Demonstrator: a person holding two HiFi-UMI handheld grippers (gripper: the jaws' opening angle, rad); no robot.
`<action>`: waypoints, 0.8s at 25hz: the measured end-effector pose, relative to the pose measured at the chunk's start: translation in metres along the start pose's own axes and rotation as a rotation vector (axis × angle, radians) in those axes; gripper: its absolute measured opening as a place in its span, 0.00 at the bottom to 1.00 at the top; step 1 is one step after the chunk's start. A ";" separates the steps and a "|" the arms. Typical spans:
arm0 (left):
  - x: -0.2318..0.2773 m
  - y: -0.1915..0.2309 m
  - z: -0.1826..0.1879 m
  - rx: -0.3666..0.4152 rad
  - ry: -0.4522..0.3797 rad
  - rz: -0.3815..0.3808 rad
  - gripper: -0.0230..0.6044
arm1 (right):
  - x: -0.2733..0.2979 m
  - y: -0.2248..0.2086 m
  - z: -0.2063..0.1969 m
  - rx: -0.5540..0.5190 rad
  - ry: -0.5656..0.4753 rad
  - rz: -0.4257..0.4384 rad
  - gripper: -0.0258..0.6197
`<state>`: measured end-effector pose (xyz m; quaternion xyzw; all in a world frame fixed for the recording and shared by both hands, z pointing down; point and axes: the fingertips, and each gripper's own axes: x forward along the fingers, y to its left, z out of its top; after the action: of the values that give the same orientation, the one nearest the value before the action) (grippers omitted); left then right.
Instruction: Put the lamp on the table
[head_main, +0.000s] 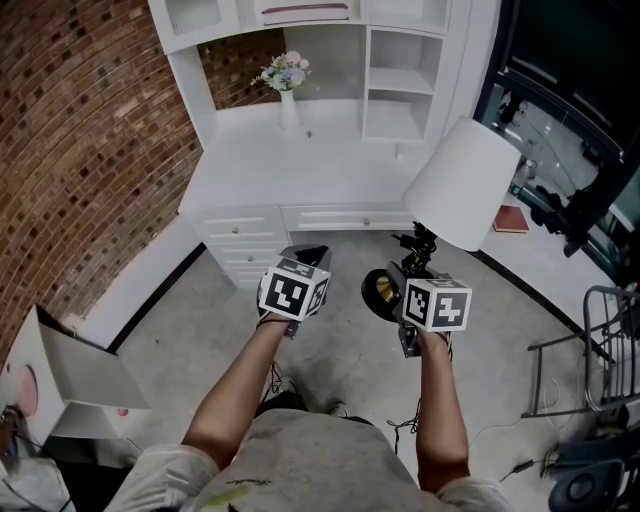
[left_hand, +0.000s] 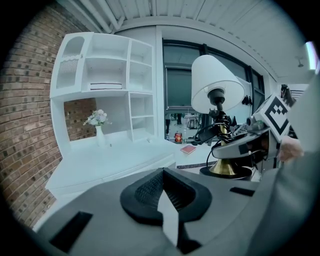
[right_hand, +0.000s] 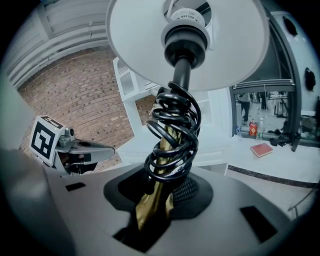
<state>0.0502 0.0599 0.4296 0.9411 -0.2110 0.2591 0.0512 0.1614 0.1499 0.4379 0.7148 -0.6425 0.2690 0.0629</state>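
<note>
The lamp has a white cone shade, a brass stem with black cord coiled round it and a round brass base. My right gripper is shut on the brass stem and holds the lamp tilted above the concrete floor, in front of the white desk. In the left gripper view the shade and base hang to the right. My left gripper is beside the lamp on its left. Its pads are together with nothing between them.
A vase of flowers stands at the back of the desk under white shelves. A red book lies on a ledge at the right. A cardboard box sits at the left by the brick wall, and a metal rack stands at the right.
</note>
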 end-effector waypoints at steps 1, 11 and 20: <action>0.002 0.002 0.000 -0.002 0.000 0.001 0.03 | 0.002 0.000 0.001 -0.002 -0.001 0.002 0.23; 0.036 0.024 0.005 -0.008 -0.014 -0.012 0.03 | 0.036 -0.014 0.010 -0.011 0.000 -0.010 0.23; 0.065 0.066 0.013 -0.022 0.003 -0.022 0.03 | 0.082 -0.016 0.032 0.007 -0.005 -0.006 0.23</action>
<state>0.0789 -0.0262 0.4509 0.9423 -0.2036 0.2577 0.0647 0.1894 0.0660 0.4529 0.7174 -0.6397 0.2692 0.0597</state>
